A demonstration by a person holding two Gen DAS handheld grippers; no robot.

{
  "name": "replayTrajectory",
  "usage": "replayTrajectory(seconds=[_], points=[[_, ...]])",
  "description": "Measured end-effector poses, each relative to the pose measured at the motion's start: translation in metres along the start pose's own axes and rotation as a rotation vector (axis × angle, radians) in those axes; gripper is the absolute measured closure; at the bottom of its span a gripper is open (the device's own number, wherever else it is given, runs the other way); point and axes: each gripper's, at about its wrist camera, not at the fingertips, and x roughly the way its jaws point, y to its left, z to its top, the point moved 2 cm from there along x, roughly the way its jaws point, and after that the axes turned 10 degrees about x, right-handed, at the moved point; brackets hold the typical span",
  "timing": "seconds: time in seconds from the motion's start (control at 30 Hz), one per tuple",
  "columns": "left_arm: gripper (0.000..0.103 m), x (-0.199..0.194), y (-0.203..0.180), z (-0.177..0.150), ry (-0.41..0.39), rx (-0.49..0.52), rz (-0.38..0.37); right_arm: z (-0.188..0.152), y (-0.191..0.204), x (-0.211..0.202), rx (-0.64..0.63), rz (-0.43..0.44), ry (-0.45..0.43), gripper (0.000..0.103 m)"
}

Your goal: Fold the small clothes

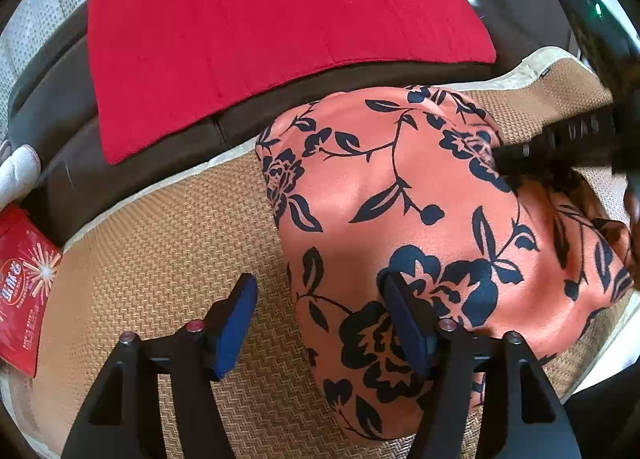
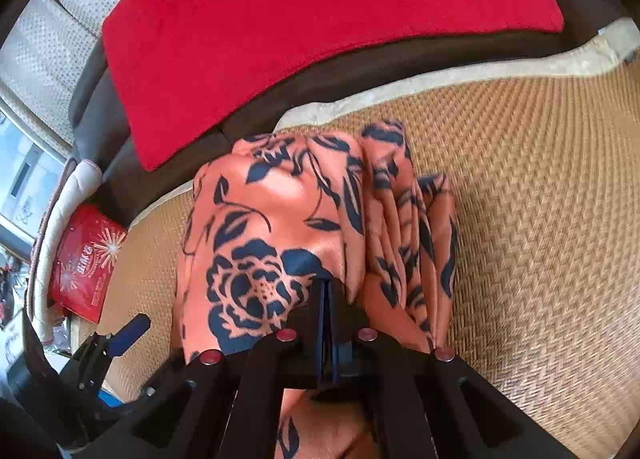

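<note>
Two grippers, one cloth: right gripper (image 2: 329, 291) clamps the orange, navy-flowered garment (image 1: 400, 195) — left gripper (image 1: 320, 323) gapes empty, straddling its near-left edge, long axis running away.

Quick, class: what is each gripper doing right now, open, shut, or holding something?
Left gripper: open, holding nothing; its right finger sits over the floral cloth.
Right gripper: shut on the floral cloth, pinching its fabric.
</note>
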Motion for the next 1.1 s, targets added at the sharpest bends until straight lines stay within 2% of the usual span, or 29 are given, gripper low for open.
replayTrajectory(seconds=[0.1,0.23,0.33,0.4,0.47,0.93,1.03,1.1], points=[[0.033,-0.002,0.000,0.000,-0.003,0.004,0.008,0.012,0.008,-0.012,0.011,0.010,-0.052,0.095],[0.033,-0.005,-0.001,-0.001,-0.008,0.013,0.016,0.029,0.031,-0.011,-0.025,0.029,-0.093,0.095],[0.031,0.007,0.001,-0.003,-0.012,0.016,0.022,0.043,0.039,0.009,-0.027,-0.063,-0.096,0.094],[0.031,0.005,0.000,-0.003,-0.019,0.022,0.030,0.046,0.025,0.039,-0.014,-0.141,-0.039,0.099],[0.030,0.006,-0.001,-0.002,-0.020,0.028,0.043,0.049,0.016,0.048,0.022,-0.085,-0.053,0.101],[0.029,0.006,-0.001,0.001,-0.018,0.022,0.067,0.055,0.013,0.044,0.064,-0.041,-0.041,0.101],[0.029,0.005,0.001,0.004,-0.019,0.016,0.072,0.053,0.018,0.033,0.078,-0.032,-0.055,0.096],[0.029,0.005,0.003,0.005,-0.019,0.005,0.074,0.053,0.029,0.022,0.049,0.010,-0.083,0.095]])
